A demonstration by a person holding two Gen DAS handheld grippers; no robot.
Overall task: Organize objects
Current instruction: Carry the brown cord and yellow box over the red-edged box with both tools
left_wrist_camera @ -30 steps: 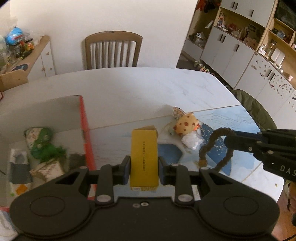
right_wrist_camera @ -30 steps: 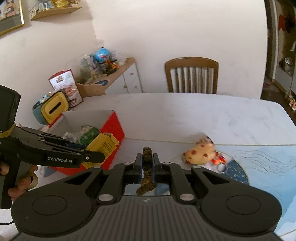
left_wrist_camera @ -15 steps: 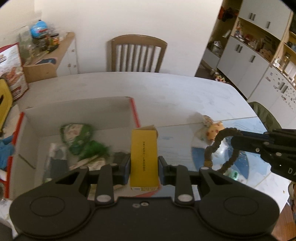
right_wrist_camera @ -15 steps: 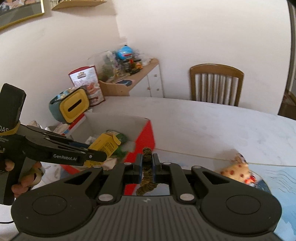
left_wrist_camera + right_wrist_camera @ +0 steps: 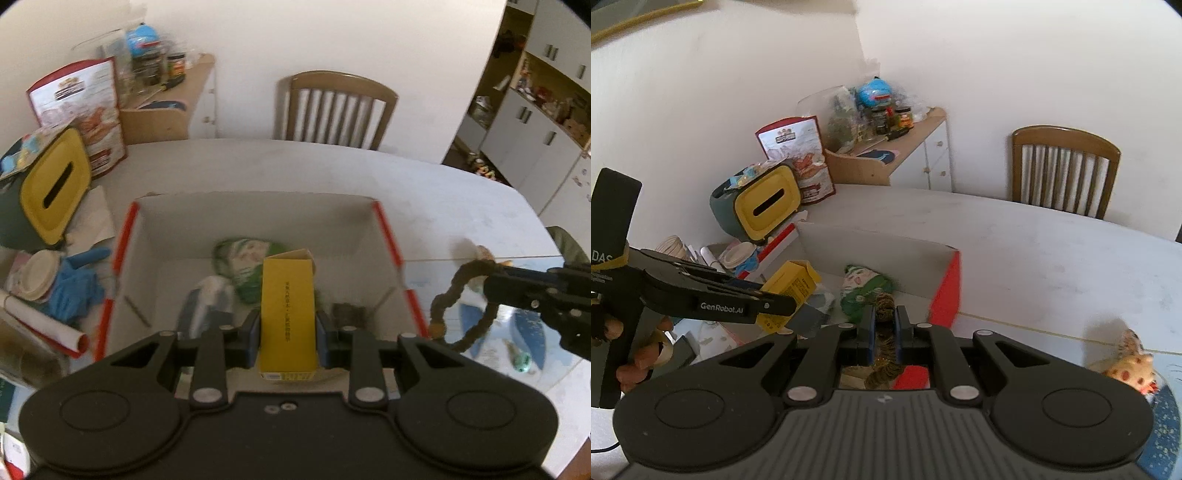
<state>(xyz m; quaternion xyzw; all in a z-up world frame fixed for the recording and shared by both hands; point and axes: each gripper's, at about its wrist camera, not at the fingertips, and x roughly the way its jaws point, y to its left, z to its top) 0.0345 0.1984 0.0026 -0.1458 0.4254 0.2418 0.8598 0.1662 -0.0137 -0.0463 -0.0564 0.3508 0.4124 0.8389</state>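
Fingers of the left gripper are clamping a yellow carton above the red box; the right gripper is pinching a brown beaded loop.

Carried leftward from the table's open middle: yellow carton now over the box, bead loop at its right wall.

Open-topped box at frame centre of the left wrist view, far half of its floor bare, near half crowded by a green packet and a grey pouch. Left of the box, blocked: yellow-lidded bin, blue gloves, paper roll. Wide bare tabletop upper right, up to the chair.
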